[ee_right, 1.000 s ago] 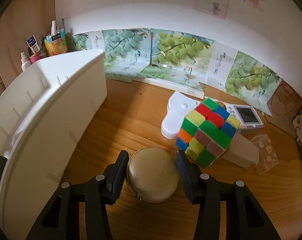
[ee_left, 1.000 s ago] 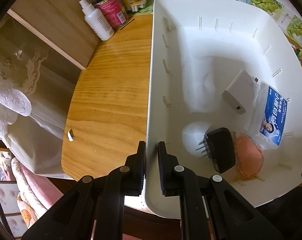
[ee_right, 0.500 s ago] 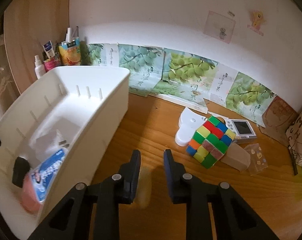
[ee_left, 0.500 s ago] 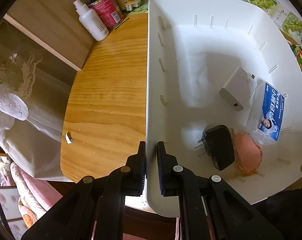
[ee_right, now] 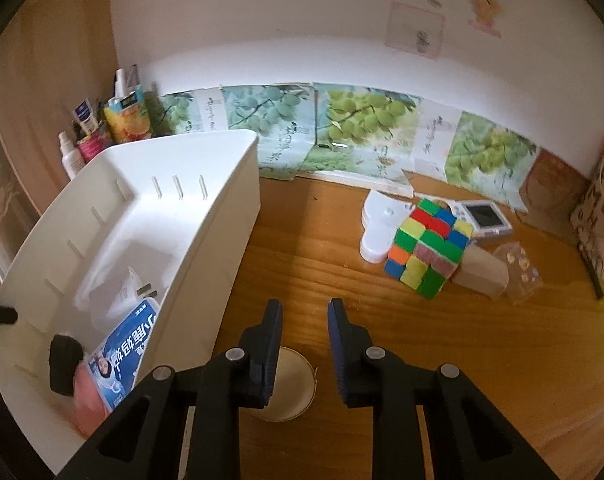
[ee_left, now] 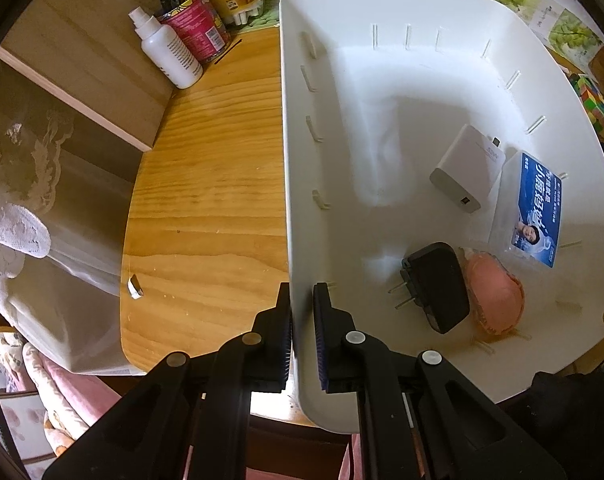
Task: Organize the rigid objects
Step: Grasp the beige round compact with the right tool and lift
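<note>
Round tan case [ee_right: 288,386] sits on the counter [ee_right: 341,280] just beside the white bin [ee_right: 206,264], under the right hand-held gripper [ee_right: 305,344], whose jaws are together and empty. Left hand-held gripper [ee_left: 302,328] is clamped on the bin's near wall. Cube [ee_right: 427,250] lies well apart.

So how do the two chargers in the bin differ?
The white charger is pale, larger and blocky, lying further up the bin; the black charger is dark, smaller and rounded, beside a pink thing. The black one's prongs show clearly, pointing left. Both lie flat on the bin floor.
</note>
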The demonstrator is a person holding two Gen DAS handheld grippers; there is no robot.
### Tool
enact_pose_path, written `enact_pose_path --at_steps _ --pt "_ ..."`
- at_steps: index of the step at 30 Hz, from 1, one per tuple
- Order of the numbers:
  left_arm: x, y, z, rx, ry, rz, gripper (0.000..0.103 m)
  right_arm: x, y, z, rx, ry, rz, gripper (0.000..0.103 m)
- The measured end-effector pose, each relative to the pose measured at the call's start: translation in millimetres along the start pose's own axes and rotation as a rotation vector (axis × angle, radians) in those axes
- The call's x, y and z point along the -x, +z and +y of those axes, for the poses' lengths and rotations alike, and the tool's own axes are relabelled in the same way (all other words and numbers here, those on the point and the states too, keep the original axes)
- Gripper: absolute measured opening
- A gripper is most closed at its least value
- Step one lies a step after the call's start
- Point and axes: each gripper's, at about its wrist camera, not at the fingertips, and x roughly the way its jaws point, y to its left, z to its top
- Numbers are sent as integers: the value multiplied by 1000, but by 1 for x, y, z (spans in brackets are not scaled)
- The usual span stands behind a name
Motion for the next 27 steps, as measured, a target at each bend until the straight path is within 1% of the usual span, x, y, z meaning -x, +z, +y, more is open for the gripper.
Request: enact_pose_path --at_steps 2,4,5,6,7,9,11,12,13,14,20,24,27 --pt "0 1 1 1 -7 3 10 -4 -1 -4 -32 2 17 28" --pt "-1 1 2 3 -13 8 10 -9 -2 -9 -65 3 35 35" --pt "-2 1 3 4 -13 8 10 -11 -3 -12 -84 4 43 37" --pt "-2 1 3 4 -12 8 10 -12 -3 -14 -96 3 50 42" --pt "-2 1 3 3 -12 9 10 -14 -4 -16 -107 3 58 50" --pt "-2 1 3 8 -13 11 10 -17 -5 -20 -124 -2 74 59" --pt "-3 1 3 15 -16 15 10 -19 -6 -23 -136 11 88 60" --pt "-4 1 3 18 -17 16 10 -20 -7 -24 -139 27 95 62" --pt "-4 1 3 21 -17 16 10 -21 -7 -25 -140 47 106 66" --pt "-5 1 4 23 -17 17 10 -21 -8 -26 -135 65 115 68" --pt "-7 1 5 37 -20 23 10 -25 -14 -23 -68 125 161 70" --pt "-7 1 5 42 -19 26 10 -24 -20 -19 -6 147 173 71" --pt "-7 1 5 45 -17 27 10 -25 -24 -17 37 162 184 74"
